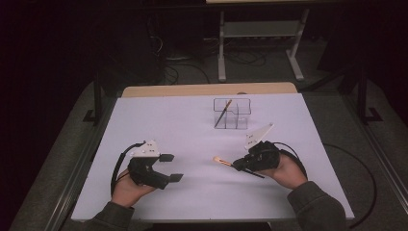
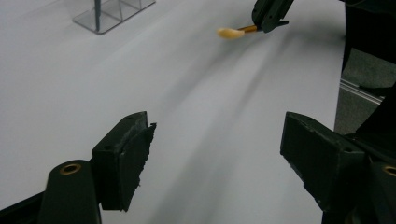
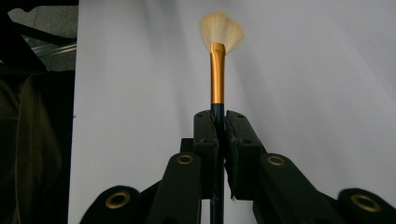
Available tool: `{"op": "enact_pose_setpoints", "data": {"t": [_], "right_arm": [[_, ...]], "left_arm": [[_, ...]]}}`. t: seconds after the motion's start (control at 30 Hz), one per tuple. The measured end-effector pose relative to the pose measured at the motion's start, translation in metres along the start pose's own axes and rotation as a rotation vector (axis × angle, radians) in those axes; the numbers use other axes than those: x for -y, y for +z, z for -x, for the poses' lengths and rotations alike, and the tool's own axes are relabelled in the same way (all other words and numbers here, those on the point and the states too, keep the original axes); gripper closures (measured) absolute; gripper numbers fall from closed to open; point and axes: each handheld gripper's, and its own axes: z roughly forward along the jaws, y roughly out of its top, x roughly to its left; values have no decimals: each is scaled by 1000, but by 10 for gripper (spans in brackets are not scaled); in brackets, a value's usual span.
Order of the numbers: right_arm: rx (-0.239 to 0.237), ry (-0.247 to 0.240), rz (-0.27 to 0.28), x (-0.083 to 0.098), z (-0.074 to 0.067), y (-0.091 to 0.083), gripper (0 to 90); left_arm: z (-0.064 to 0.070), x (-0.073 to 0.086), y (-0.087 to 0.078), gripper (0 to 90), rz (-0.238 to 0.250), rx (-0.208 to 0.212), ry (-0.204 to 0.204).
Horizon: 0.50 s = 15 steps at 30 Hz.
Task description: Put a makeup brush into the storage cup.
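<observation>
My right gripper (image 1: 236, 165) jaws pinch the brush (image 3: 217, 70), its long handle lying flat, bristles pointing left; my left gripper (image 1: 172, 167) jaws gape wide.

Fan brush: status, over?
Right gripper shut on fan brush, bristles forward. Left gripper open, empty, over the table. Clear organizer at the far side holds another brush; path unobstructed.
</observation>
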Motion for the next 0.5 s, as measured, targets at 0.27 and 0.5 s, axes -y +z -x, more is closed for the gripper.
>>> {"op": "enact_pose_setpoints", "data": {"t": [0.27, 0.5], "right_arm": [[-12, -6, 26, -3, -5, -5, 827], [-23, -26, 40, -9, -9, -8, 827]], "left_arm": [[4, -15, 6, 254, -13, 34, 19], [7, -25, 12, 277, -20, 55, 33]]}}
